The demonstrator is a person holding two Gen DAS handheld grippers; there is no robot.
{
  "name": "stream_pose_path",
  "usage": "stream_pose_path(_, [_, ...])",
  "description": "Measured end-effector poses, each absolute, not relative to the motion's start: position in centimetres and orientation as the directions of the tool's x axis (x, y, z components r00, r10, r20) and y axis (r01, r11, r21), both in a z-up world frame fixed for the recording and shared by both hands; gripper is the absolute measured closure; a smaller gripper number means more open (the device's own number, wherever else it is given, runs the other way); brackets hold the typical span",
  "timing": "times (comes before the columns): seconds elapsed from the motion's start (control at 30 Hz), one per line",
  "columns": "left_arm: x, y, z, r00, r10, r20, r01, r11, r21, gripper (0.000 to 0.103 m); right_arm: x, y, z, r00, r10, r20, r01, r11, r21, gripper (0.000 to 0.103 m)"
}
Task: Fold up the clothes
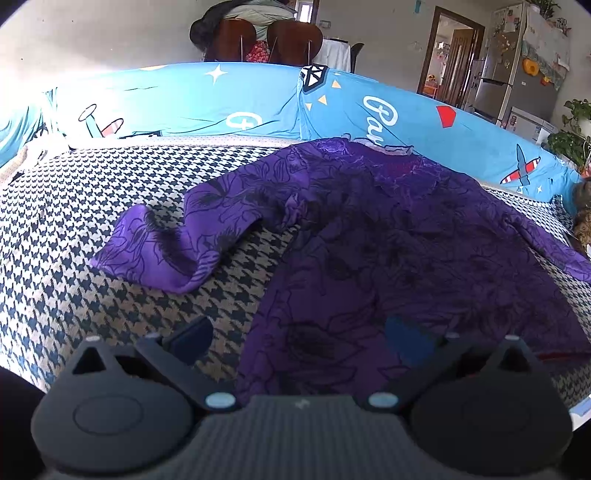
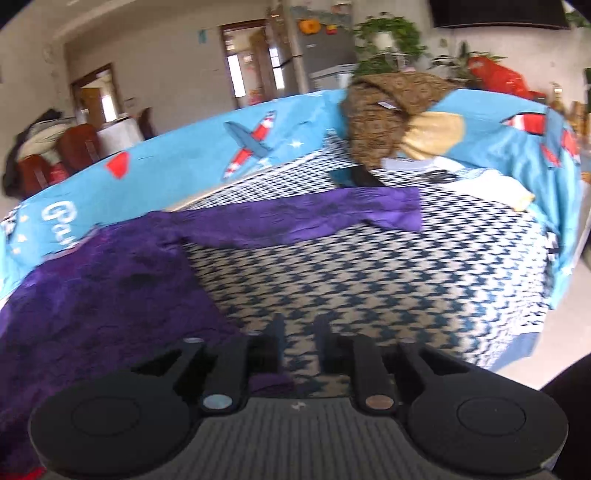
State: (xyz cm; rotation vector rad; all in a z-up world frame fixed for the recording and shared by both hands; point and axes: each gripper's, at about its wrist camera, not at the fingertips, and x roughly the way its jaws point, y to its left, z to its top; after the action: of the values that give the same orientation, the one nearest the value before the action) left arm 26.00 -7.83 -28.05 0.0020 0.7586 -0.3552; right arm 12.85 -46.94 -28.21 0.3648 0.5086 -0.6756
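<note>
A purple floral long-sleeved shirt [image 1: 388,251] lies spread, front up, on the houndstooth sofa cover [image 1: 92,229]. Its left sleeve [image 1: 177,243] is bent and rumpled toward the left. My left gripper [image 1: 299,341] hovers low over the shirt's lower left hem, open wide with nothing between its fingers. In the right wrist view the shirt's body [image 2: 103,280] fills the left side and its other sleeve [image 2: 314,218] stretches out flat to the right. My right gripper [image 2: 300,341] is over the bare cover beside the shirt's edge, fingers a narrow gap apart and holding nothing.
A blue cartoon-print sheet [image 1: 229,99] covers the sofa back. At the far right end a brown patterned cushion [image 2: 380,122] leans there, with a dark flat object [image 2: 354,177] in front of it. Chairs [image 1: 258,40], a fridge [image 1: 517,70] and plants [image 2: 388,33] stand behind.
</note>
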Motion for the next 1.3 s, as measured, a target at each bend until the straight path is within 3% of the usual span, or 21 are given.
stream_pose_path(0.37, [26.0,-8.0,-28.1,0.664,-0.313,-0.680,0.320,0.940,-0.120,0.000,13.7,-43.2,-28.5,0.797,-0.214,-0.565,0.384,0.902,0.199,0.062])
stream_pose_path(0.47, [26.1,-8.0,-28.2,0.661,-0.310,-0.683,0.315,0.941,-0.123,0.000,14.0,-42.1,-28.7,0.813,-0.139,-0.565,0.300,0.932,0.202,0.048])
stream_pose_path(0.57, [26.2,-8.0,-28.2,0.659,-0.309,-0.685,0.312,0.942,-0.124,0.000,14.2,-41.3,-28.9,0.816,-0.084,-0.571,0.234,0.953,0.194,0.048])
stream_pose_path(0.93, [26.3,-8.0,-28.4,0.654,-0.306,-0.692,0.309,0.943,-0.125,0.000,14.4,-38.1,-29.5,0.789,-0.061,-0.611,0.112,0.993,0.045,0.049])
stream_pose_path(1.3, [26.3,-8.1,-28.6,0.646,-0.308,-0.699,0.313,0.941,-0.126,0.000,16.1,-36.5,-30.8,0.763,-0.141,-0.631,0.088,0.989,-0.116,0.049])
